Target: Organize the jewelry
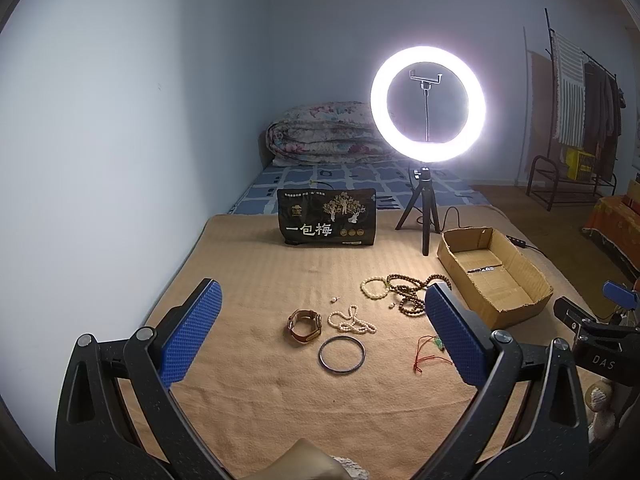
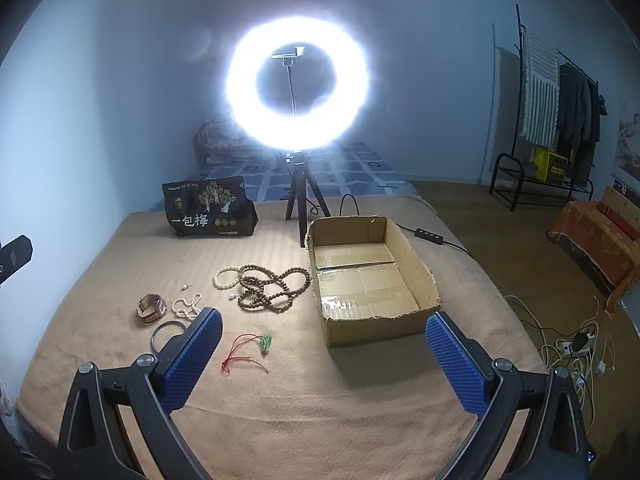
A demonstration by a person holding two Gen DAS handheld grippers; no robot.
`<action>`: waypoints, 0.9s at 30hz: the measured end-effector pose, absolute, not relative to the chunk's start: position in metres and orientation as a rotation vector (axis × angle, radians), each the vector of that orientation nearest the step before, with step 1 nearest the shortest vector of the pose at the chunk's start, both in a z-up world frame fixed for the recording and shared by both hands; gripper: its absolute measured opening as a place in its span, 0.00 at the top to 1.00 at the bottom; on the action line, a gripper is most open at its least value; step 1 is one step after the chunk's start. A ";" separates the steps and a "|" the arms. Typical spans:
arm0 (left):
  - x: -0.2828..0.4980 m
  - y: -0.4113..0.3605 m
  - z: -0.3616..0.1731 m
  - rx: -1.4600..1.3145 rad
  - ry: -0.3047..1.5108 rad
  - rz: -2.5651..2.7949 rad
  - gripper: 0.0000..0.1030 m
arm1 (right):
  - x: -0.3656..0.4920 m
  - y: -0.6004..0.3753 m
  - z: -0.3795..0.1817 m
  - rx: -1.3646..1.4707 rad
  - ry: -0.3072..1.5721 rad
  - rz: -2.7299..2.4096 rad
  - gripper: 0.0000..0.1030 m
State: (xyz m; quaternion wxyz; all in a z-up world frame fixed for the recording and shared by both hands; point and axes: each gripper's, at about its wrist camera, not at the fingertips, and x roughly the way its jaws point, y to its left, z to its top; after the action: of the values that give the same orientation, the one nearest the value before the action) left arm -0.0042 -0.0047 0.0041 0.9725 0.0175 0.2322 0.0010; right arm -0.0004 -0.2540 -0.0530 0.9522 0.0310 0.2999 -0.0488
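Observation:
Jewelry lies on a tan blanket: a brown watch (image 1: 305,325), a pearl necklace (image 1: 351,321), a metal bangle (image 1: 342,354), a cream bead bracelet (image 1: 374,287), long brown prayer beads (image 1: 412,294) and a red cord with a green pendant (image 1: 430,350). An open, empty cardboard box (image 2: 370,280) stands to their right. My left gripper (image 1: 322,334) is open and empty above the jewelry. My right gripper (image 2: 324,354) is open and empty, in front of the box; the red cord (image 2: 246,350) lies near its left finger.
A lit ring light on a tripod (image 1: 427,100) stands behind the jewelry, its cable (image 2: 424,234) running past the box. A black snack bag (image 1: 327,218) stands at the back. The blanket's right edge (image 2: 496,280) drops to a floor with tangled cables (image 2: 576,348).

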 end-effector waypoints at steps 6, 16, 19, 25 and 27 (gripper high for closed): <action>-0.003 -0.004 0.003 0.036 0.469 0.001 0.00 | -0.001 -0.256 -0.054 0.074 0.621 -0.099 0.00; -0.004 -0.005 0.002 0.035 0.469 0.002 0.00 | 0.000 -0.257 -0.054 0.075 0.625 -0.097 0.00; -0.004 -0.005 0.002 0.033 0.471 -0.001 0.00 | 0.001 -0.256 -0.054 0.078 0.628 -0.098 0.00; -0.007 -0.010 0.003 0.034 0.472 0.000 0.00 | -0.001 -0.258 -0.054 0.079 0.631 -0.098 0.00; -0.004 -0.005 0.001 0.035 0.469 -0.001 0.00 | 0.000 -0.257 -0.055 0.079 0.630 -0.098 0.00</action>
State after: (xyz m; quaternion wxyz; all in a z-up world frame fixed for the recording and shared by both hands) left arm -0.0035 -0.0045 0.0010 0.9724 0.0176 0.2325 -0.0004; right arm 0.0004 -0.2573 -0.0546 0.9489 0.0390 0.3096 -0.0481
